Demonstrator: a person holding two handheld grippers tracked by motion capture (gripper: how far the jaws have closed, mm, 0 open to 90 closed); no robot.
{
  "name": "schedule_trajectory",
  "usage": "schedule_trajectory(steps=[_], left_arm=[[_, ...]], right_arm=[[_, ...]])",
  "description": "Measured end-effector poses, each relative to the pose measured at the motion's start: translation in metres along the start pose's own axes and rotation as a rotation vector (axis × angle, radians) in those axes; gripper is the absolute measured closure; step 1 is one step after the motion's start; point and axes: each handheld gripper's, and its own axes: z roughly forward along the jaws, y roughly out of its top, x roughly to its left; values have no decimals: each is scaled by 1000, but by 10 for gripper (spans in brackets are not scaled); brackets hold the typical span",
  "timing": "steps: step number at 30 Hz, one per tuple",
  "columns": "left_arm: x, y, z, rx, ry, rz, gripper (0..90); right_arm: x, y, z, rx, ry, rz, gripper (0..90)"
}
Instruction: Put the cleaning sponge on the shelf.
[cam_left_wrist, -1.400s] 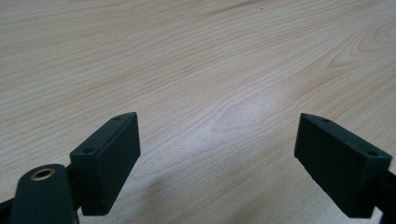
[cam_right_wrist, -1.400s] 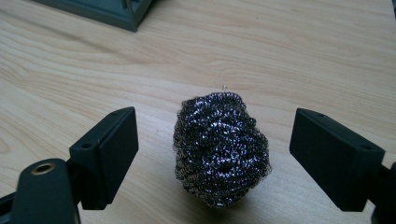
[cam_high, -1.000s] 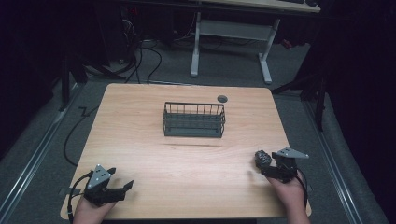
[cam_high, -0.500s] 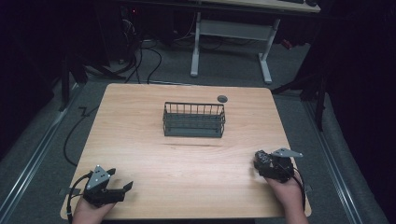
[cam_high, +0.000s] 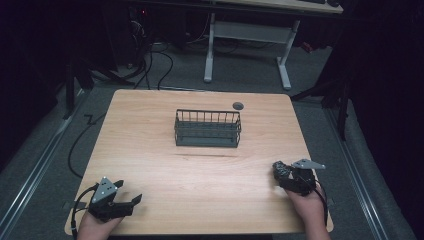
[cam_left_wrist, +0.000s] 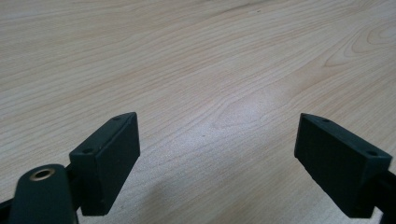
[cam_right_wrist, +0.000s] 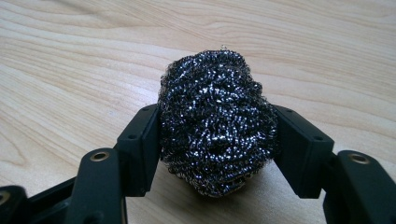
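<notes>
Already the right claw (cam_right_wrist: 217, 135) has just been closing and now clamps a steel-wool scourer (cam_right_wrist: 217, 123) low over the desk (cam_high: 200, 170). Springy wire may squirm free when lifted. The left claw (cam_left_wrist: 219, 158) gapes empty.

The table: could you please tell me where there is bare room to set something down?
Bare wood lies between the wire basket and the near edge, from the left gripper across to the right gripper, which is shut on the steel scourer.
</notes>
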Motion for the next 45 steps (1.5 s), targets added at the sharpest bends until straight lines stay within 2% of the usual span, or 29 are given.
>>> schedule_trajectory(steps=[7, 13, 18, 23, 26, 27, 29, 33, 35, 40, 43, 45], left_arm=[[1, 0, 0, -3, 5, -8, 146], [1, 4, 8, 5, 1, -14, 146], [1, 19, 13, 6, 0, -25, 143], [-3, 32, 18, -28, -5, -40, 143], [-3, 27, 22, -57, -24, -55, 143], [-2, 26, 23, -39, -29, -49, 143], [-3, 26, 23, -32, -22, -15, 141], [-1, 18, 22, -14, -37, -17, 141], [-1, 16, 22, -1, -41, 1, 141], [0, 16, 19, -10, -35, 20, 140], [2, 16, 18, -17, -40, 11, 136], [3, 15, 19, -4, -45, 12, 134]], right_arm=[[5, 4, -4, -24, 0, -11, 386], [10, 7, -6, -43, 7, -24, 386], [14, 7, -7, -60, 22, -10, 386], [20, 9, -10, -85, 27, -1, 387], [25, 12, -11, -103, 20, -9, 387], [27, 13, -11, -108, 26, -2, 386], [31, 15, -9, -114, 29, -2, 386], [40, 20, -6, -120, 30, -17, 390], [45, 22, -6, -124, 33, -20, 392], [54, 27, -5, -143, 61, 10, 396], [57, 31, -5, -143, 62, 9, 397], [58, 35, -5, -148, 64, 24, 396]])
